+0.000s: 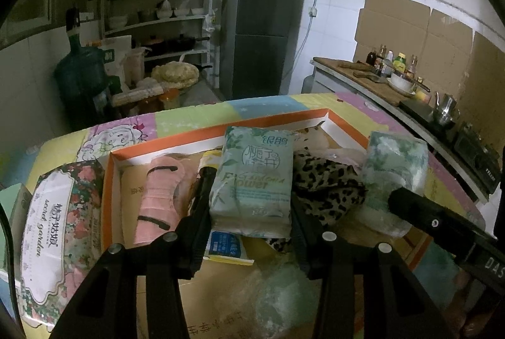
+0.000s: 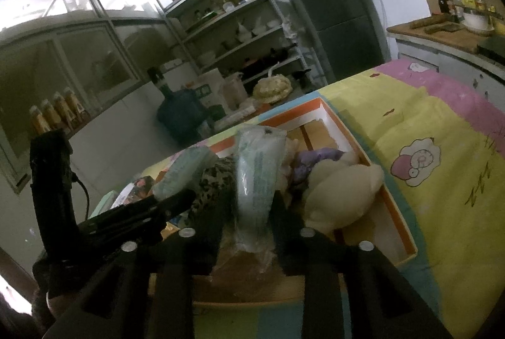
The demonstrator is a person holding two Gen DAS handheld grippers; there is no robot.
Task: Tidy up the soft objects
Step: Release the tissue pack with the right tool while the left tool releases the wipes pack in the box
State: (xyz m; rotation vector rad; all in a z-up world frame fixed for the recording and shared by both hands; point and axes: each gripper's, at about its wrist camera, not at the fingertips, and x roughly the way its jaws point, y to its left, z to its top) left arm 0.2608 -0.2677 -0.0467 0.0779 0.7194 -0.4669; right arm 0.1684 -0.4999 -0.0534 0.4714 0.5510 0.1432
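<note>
An orange-rimmed shallow box (image 1: 176, 139) lies on the colourful cloth. My left gripper (image 1: 252, 192) is shut on a green tissue pack (image 1: 252, 168), which stands upright over the box. A second green tissue pack (image 2: 257, 172) stands between the fingers of my right gripper (image 2: 252, 197), and both pads touch its sides. In the left wrist view that second pack (image 1: 394, 162) shows at the right, above the box's right rim. In the box lie a leopard-print cloth (image 1: 328, 184), a pink fabric piece (image 1: 159, 197), a cream plush (image 2: 341, 194) and a purple cloth (image 2: 318, 157).
A floral tissue box (image 1: 53, 231) stands left of the orange box. A blue-and-white packet (image 1: 225, 246) lies under the left pack. Beyond the table are a shelf rack (image 1: 157, 14), a dark fridge (image 1: 255, 30), a water jug (image 1: 79, 71) and a counter (image 1: 372, 80) with bottles.
</note>
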